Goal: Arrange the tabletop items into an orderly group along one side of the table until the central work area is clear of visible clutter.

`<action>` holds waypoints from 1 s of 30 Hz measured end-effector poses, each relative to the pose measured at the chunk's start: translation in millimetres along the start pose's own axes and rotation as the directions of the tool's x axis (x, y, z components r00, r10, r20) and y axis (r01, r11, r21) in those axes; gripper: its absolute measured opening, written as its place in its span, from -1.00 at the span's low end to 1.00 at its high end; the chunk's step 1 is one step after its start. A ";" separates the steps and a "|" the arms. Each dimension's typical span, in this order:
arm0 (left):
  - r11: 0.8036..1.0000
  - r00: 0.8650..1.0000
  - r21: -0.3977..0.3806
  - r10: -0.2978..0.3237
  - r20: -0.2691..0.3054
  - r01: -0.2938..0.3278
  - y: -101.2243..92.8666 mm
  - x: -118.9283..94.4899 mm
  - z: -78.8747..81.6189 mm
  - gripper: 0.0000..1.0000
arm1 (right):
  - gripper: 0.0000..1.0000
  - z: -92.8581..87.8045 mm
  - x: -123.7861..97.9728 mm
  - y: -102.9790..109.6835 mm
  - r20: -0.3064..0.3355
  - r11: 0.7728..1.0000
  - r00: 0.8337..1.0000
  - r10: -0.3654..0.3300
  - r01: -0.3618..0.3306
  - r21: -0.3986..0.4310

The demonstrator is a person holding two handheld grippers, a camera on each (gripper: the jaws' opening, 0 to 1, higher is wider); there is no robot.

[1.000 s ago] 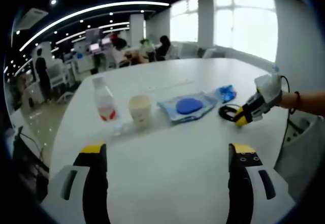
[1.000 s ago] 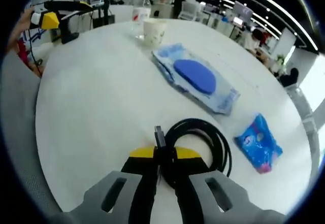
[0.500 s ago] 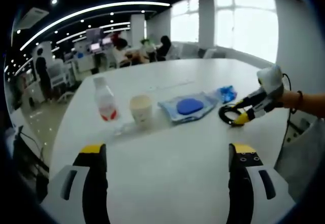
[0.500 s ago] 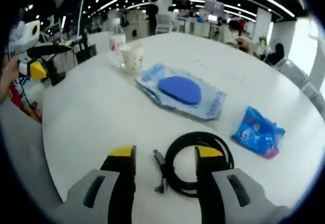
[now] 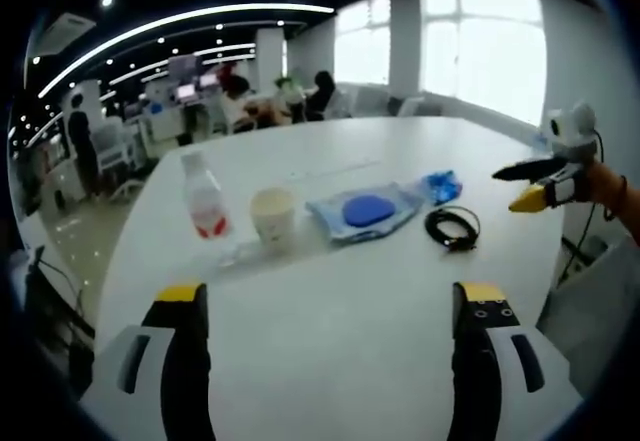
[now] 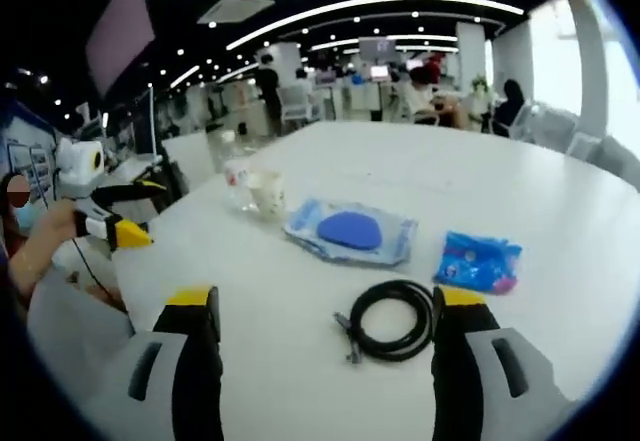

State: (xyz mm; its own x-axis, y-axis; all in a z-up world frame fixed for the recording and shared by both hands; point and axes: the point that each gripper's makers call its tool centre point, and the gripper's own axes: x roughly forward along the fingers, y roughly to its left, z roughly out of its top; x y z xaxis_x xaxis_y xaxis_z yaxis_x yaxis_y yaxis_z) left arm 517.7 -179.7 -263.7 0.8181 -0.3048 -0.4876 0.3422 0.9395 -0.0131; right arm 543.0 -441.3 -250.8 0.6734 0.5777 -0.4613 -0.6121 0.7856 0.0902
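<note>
Left gripper (image 5: 325,301) hangs with jaws spread wide over the white bench (image 5: 330,351). Along the row at 12 o'clock stand a clear plastic bottle with a red label (image 5: 204,197), a pale paper cup (image 5: 273,215), a blue wet-wipe pack (image 5: 368,210), a small blue packet (image 5: 442,184) and a coiled black cable (image 5: 452,227). Right gripper (image 6: 325,306), equally wide, holds nothing; the cable lies between its jaws.

People (image 5: 322,91) sit at distant desks under ceiling light strips (image 6: 370,3) near bright windows (image 5: 485,41)
</note>
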 end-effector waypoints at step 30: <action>1.000 1.000 -0.018 0.003 -0.007 -0.003 -20.6 -23.2 -32.5 0.98 | 0.96 -51.4 -34.1 22.9 -0.012 0.995 0.999 -0.052 0.053 0.080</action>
State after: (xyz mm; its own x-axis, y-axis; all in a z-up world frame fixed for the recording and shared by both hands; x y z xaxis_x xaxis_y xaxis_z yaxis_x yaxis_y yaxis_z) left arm 476.7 -186.9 -280.5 0.8159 -0.3013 -0.4935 0.3318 0.9430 -0.0272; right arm 484.8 -454.4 -278.4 0.6993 0.5332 -0.4761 -0.5404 0.8303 0.1361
